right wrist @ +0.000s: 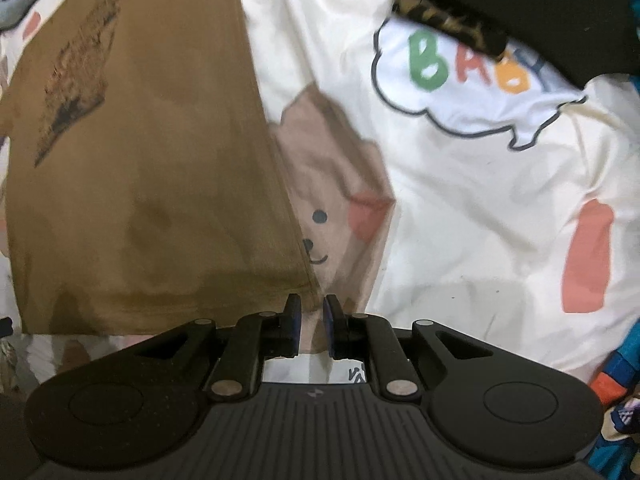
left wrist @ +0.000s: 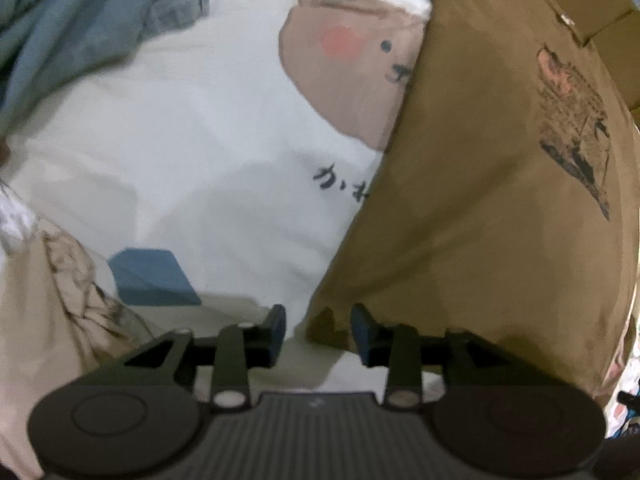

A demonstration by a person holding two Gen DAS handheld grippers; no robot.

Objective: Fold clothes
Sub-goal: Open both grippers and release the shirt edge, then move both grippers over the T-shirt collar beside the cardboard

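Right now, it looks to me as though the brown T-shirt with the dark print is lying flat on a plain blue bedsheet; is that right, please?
Not quite. The brown T-shirt does lie flat, but the sheet under it is cream-white, printed with cartoon bears and coloured letters, not plain blue. The right wrist view shows it best. The only blue cloth is a bunched garment off to the side in the left wrist view.
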